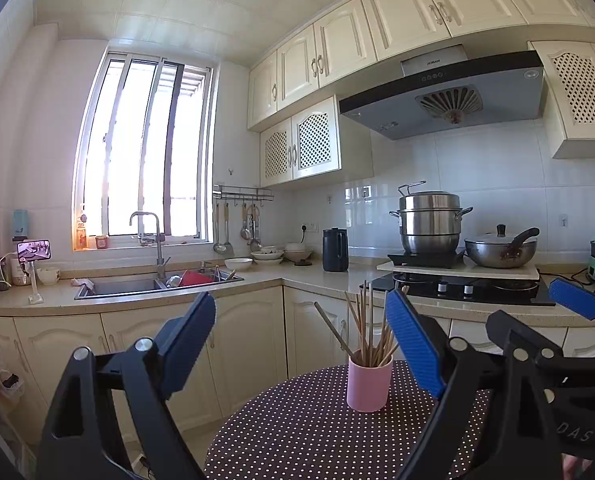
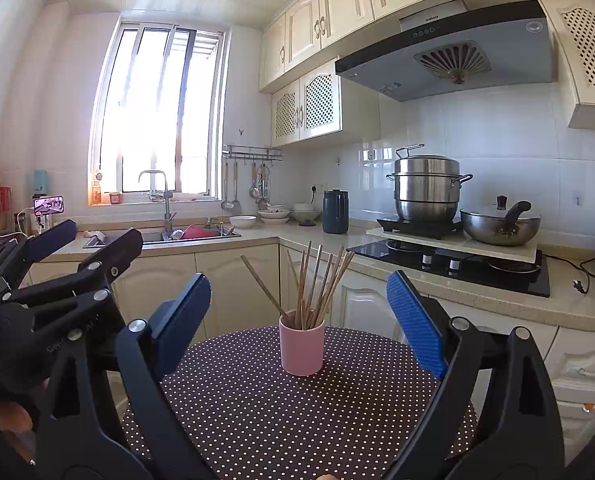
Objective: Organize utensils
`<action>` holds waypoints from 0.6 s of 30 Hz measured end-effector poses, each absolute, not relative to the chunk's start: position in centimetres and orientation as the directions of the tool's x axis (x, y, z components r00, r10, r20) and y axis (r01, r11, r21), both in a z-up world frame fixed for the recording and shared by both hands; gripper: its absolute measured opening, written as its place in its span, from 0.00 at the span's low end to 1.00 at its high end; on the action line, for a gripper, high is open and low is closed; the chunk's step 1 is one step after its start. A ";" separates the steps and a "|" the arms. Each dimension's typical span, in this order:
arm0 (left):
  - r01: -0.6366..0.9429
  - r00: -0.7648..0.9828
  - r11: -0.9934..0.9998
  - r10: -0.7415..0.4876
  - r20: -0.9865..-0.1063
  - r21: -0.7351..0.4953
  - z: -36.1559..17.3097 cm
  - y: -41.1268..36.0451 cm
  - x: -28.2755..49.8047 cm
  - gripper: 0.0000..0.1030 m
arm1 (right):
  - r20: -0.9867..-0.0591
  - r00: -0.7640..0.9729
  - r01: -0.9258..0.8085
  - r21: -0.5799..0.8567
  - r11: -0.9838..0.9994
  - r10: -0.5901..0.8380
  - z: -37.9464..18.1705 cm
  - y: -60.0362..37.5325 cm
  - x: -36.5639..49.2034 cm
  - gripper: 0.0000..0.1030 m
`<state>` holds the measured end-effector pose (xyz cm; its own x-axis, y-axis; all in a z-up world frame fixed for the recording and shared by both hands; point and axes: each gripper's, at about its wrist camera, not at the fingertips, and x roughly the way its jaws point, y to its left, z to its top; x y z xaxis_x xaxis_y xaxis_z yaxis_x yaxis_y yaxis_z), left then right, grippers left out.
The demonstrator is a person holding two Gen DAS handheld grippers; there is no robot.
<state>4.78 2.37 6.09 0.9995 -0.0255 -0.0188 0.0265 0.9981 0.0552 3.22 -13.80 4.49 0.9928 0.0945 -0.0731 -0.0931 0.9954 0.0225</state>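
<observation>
Blue-padded fingers [image 2: 415,320] of the right gripper [image 2: 297,320] fill the bottom of the right wrist view, spread wide with nothing between them. Past them, a pink cup [image 2: 301,348] stands upright on a round table [image 2: 257,408] covered in a dark cloth with white dots. A bundle of wooden chopsticks [image 2: 317,288] stands in the cup, fanned out, with one stick leaning far to the left. The cup sits between the two spread fingers in this view but beyond their tips, touching neither.

From the left wrist camera, the left gripper [image 1: 299,344] is also wide open and holds nothing; the same cup [image 1: 368,382] and chopsticks [image 1: 371,328] appear just inside its right-hand finger [image 1: 413,344], near the far edge of the table [image 1: 289,432]. Both grippers hang above the table side by side — each shows at the edge of the other's view.

Farther out lies the kitchen: cream cabinets [image 2: 233,280] under a stone counter [image 2: 497,300], a sink [image 2: 169,236] with a tall faucet [image 2: 165,200] below a bright window [image 2: 161,112]. On the right, a black stove [image 2: 449,264] carries a steel steamer pot [image 2: 427,188] and a lidded wok [image 2: 499,224] — above them a grey range hood [image 2: 445,56]. A dark jug [image 2: 335,212] and stacked bowls [image 2: 275,214] stand on the counter in the corner.
</observation>
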 end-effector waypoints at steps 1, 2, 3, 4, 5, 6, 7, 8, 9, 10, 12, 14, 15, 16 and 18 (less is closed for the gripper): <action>0.026 1.000 0.998 -0.025 -0.019 0.056 6.1 2.3 4.8 0.83 | -0.073 0.993 -0.094 0.022 0.995 0.095 4.5 -13.8 3.3 0.86; 0.024 1.000 0.998 -0.023 -0.018 0.056 6.1 2.3 4.8 0.83 | -0.073 0.993 -0.094 0.022 0.995 0.096 4.5 -13.8 3.3 0.86; 0.024 1.000 0.998 -0.023 -0.018 0.056 6.1 2.4 4.8 0.83 | -0.073 0.993 -0.095 0.022 0.995 0.096 4.5 -13.8 3.3 0.86; 0.024 1.000 0.998 -0.023 -0.018 0.055 6.0 2.4 4.9 0.83 | -0.072 0.993 -0.095 0.021 0.995 0.096 4.5 -13.8 3.3 0.86; 0.024 1.000 0.998 -0.023 -0.018 0.055 6.0 2.4 4.9 0.83 | -0.072 0.993 -0.095 0.020 0.995 0.096 4.5 -13.8 3.3 0.86; 0.024 1.000 0.998 -0.023 -0.017 0.055 6.1 2.4 4.9 0.83 | -0.072 0.993 -0.095 0.020 0.995 0.096 4.5 -13.7 3.3 0.86; 0.024 1.000 0.998 -0.023 -0.017 0.054 6.1 2.5 4.9 0.83 | -0.072 0.993 -0.095 0.019 0.995 0.096 4.5 -13.7 3.3 0.86; 0.024 1.000 0.998 -0.023 -0.018 0.054 6.1 2.5 4.9 0.83 | -0.072 0.993 -0.095 0.018 0.995 0.096 4.5 -13.7 3.3 0.86; 0.024 1.000 0.998 -0.023 -0.017 0.054 6.1 2.5 4.9 0.83 | -0.071 0.993 -0.095 0.018 0.995 0.096 4.5 -13.7 3.3 0.86; 0.024 1.000 0.998 -0.023 -0.017 0.055 6.0 2.5 4.9 0.83 | -0.072 0.993 -0.095 0.018 0.995 0.096 4.5 -13.7 3.4 0.86; 0.023 1.000 0.998 -0.023 -0.018 0.055 6.1 2.5 4.9 0.83 | -0.073 0.993 -0.094 0.018 0.995 0.095 4.5 -13.7 3.4 0.86; 0.022 1.000 0.998 -0.021 -0.018 0.057 6.0 2.5 4.9 0.83 | -0.074 0.993 -0.093 0.017 0.996 0.094 4.6 -13.7 3.4 0.86; 0.020 1.000 0.998 -0.019 -0.018 0.057 6.0 2.6 4.9 0.83 | -0.075 0.993 -0.093 0.017 0.996 0.094 4.6 -13.7 3.4 0.86; 0.019 1.000 0.998 -0.018 -0.018 0.057 6.0 2.6 5.0 0.83 | -0.076 0.993 -0.093 0.017 0.996 0.094 4.5 -13.7 3.5 0.86; 0.019 1.000 0.998 -0.018 -0.020 0.058 6.0 2.7 5.0 0.83 | -0.077 0.993 -0.093 0.016 0.996 0.094 4.5 -13.7 3.5 0.86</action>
<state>5.05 2.65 5.96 0.9996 -0.0182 -0.0196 0.0193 0.9982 0.0576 3.52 -13.72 4.53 0.9926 0.0935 -0.0770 -0.0925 0.9956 0.0164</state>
